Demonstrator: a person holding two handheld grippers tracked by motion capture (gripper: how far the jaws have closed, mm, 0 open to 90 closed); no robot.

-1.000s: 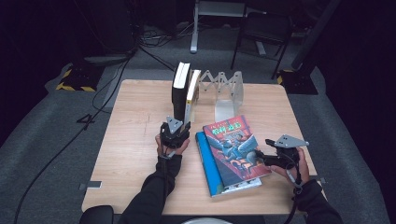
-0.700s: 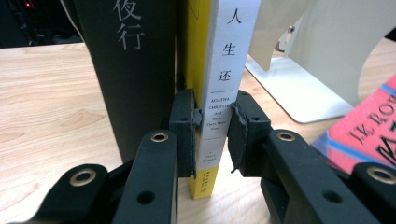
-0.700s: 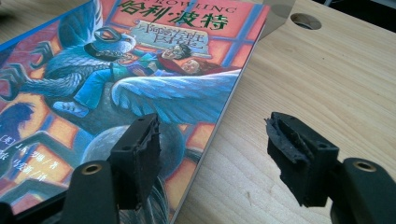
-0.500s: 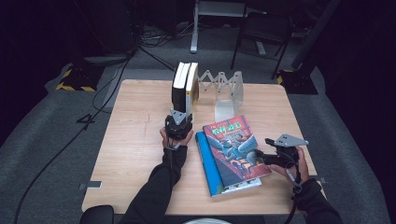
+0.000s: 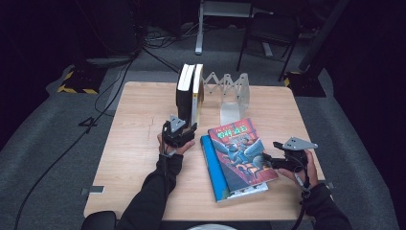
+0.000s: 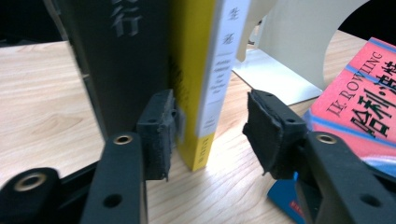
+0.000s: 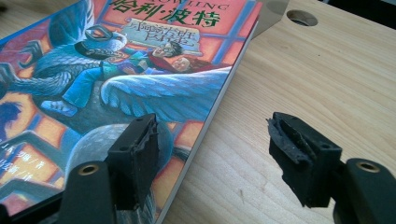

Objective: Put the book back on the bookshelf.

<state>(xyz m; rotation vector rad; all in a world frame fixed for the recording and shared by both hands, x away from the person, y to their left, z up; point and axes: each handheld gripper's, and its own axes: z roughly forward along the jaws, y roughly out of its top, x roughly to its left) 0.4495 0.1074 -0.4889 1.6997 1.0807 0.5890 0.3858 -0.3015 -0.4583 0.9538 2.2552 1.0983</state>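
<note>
On the desk [image 5: 143, 124], by the white bookend [image 5: 234, 96], a yellow book [image 6: 198, 70] is stood upright against a black book [image 6: 126, 56]; left tongs [image 6: 210, 126], just opened, are spread around its spine. Right tongs [image 7: 212, 154] are held apart at a red book's [image 7: 140, 70] edge.

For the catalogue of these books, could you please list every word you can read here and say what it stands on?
"J.K. ROWLING": top edge of the red book.
"哈利·波特": same cover, large yellow title.
"行": spine of the black book.
"生死": white spine of the yellow book, though the second character is uncertain.
Small print on that spine is too blurred.
</note>
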